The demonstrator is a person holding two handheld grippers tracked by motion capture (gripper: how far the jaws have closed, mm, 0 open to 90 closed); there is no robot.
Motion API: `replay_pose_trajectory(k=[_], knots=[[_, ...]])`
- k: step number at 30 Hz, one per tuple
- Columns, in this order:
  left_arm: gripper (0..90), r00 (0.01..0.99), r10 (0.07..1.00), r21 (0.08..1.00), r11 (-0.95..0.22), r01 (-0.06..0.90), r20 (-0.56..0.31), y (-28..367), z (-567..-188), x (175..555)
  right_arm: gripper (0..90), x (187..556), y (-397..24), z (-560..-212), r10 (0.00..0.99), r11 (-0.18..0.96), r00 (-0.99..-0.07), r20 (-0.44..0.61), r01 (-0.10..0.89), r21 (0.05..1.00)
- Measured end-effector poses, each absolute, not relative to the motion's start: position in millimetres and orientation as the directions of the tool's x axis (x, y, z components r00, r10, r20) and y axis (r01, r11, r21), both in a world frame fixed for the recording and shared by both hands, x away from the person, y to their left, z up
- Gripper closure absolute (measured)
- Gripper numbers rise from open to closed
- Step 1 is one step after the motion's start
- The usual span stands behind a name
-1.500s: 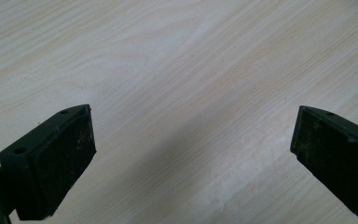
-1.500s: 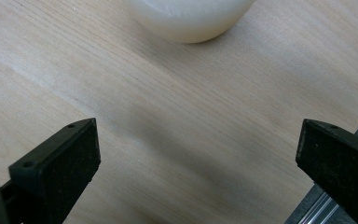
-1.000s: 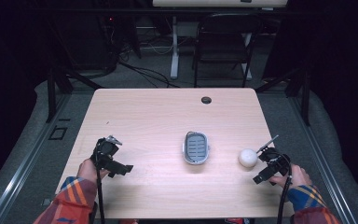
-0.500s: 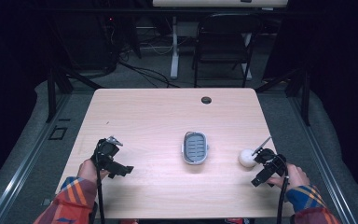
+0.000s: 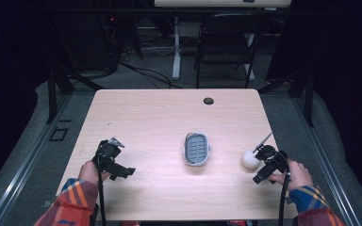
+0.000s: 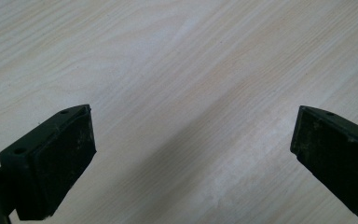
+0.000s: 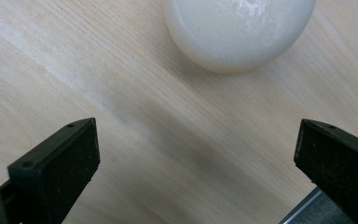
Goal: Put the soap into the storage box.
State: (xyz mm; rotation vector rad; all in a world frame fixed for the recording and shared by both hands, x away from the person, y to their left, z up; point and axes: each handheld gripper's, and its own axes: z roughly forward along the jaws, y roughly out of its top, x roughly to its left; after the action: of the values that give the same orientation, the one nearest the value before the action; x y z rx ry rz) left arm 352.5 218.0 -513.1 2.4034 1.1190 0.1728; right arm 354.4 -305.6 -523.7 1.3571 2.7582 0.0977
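Closer now to the white ball, the right claw gapes wide — the left claw too, over bare table.

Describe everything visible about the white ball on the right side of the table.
The white ball is a smooth, off-white, slightly glossy sphere, plastic or wax by its look, unmarked. It rests on the light wooden table near the right edge, to the right of the small grey tray and apart from it. The right gripper points at it with jaws wide open; in the right gripper view the ball lies ahead of the jaws, not between them, and nothing but the table touches it.
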Motion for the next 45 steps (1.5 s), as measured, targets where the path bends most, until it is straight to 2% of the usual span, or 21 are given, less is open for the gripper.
replay_pose_trajectory(k=[1,5,7,10,12,16,17,20,21,23,25,26,28,33,35,36,38,42,43,45], knots=[[0.0,0.658,0.748,0.473,-0.551,0.688,-0.087,218,-513,353,0.0,354,-305,-525,0.802,0.595,-0.596,-0.025,0.796,0.109],[0.0,0.657,0.749,0.474,-0.550,0.688,-0.086,218,-513,353,0.0,359,-304,-521,0.780,0.625,-0.624,-0.036,0.778,0.062],[0.0,0.658,0.748,0.472,-0.552,0.688,-0.085,218,-513,353,0.0,359,-302,-525,0.800,0.598,-0.599,-0.024,0.793,0.115],[0.0,0.659,0.748,0.471,-0.552,0.688,-0.085,218,-513,353,0.0,364,-302,-521,0.782,0.623,-0.622,-0.039,0.779,0.073],[0.0,0.658,0.748,0.471,-0.552,0.688,-0.085,218,-513,353,0.0,365,-301,-524,0.795,0.605,-0.605,-0.029,0.789,0.108],[0.0,0.659,0.747,0.471,-0.552,0.688,-0.087,218,-514,353,0.0,370,-300,-521,0.778,0.629,-0.628,-0.030,0.775,0.060],[0.0,0.659,0.747,0.471,-0.552,0.688,-0.086,218,-514,353,0.0,371,-298,-525,0.796,0.603,-0.606,-0.013,0.791,0.104],[0.0,0.659,0.748,0.471,-0.552,0.688,-0.086,218,-513,353,0.0,377,-296,-521,0.771,0.637,-0.637,-0.028,0.769,0.050],[0.0,0.658,0.748,0.472,-0.552,0.688,-0.086,218,-513,353,0.0,376,-295,-525,0.789,0.612,-0.614,-0.019,0.785,0.098],[0.0,0.659,0.748,0.472,-0.552,0.688,-0.086,218,-513,353,0.0,377,-293,-525,0.797,0.602,-0.604,-0.010,0.792,0.106],[0.0,0.659,0.748,0.471,-0.552,0.688,-0.086,218,-514,353,0.0,384,-293,-519,0.755,0.655,-0.655,-0.028,0.755,0.016],[0.0,0.659,0.747,0.471,-0.553,0.688,-0.086,218,-514,353,0.0,384,-291,-522,0.779,0.627,-0.627,-0.015,0.777,0.053],[0.0,0.659,0.747,0.471,-0.552,0.688,-0.087,218,-514,353,0.0,388,-290,-519,0.757,0.653,-0.653,-0.028,0.757,0.023],[0.0,0.659,0.748,0.472,-0.552,0.688,-0.086,218,-513,353,0.0,392,-287,-523,0.772,0.636,-0.636,-0.013,0.770,0.049],[0.0,0.659,0.747,0.472,-0.552,0.688,-0.087,218,-513,353,0.0,396,-285,-521,0.760,0.650,-0.650,-0.025,0.759,0.023],[0.0,0.659,0.747,0.472,-0.552,0.688,-0.086,218,-513,353,0.0,394,-284,-526,0.785,0.619,-0.620,-0.012,0.782,0.074],[0.0,0.659,0.747,0.472,-0.552,0.687,-0.087,218,-513,353,0.0,399,-284,-524,0.769,0.639,-0.639,-0.022,0.768,0.036],[0.0,0.660,0.747,0.472,-0.552,0.687,-0.087,218,-513,353,0.0,402,-283,-523,0.771,0.636,-0.636,-0.020,0.770,0.040],[0.0,0.659,0.747,0.472,-0.552,0.687,-0.087,218,-513,353,0.0,402,-283,-526,0.781,0.623,-0.624,-0.017,0.779,0.070],[0.0,0.660,0.746,0.472,-0.552,0.687,-0.087,218,-513,353,0.0,405,-282,-525,0.784,0.621,-0.621,-0.018,0.782,0.057]])
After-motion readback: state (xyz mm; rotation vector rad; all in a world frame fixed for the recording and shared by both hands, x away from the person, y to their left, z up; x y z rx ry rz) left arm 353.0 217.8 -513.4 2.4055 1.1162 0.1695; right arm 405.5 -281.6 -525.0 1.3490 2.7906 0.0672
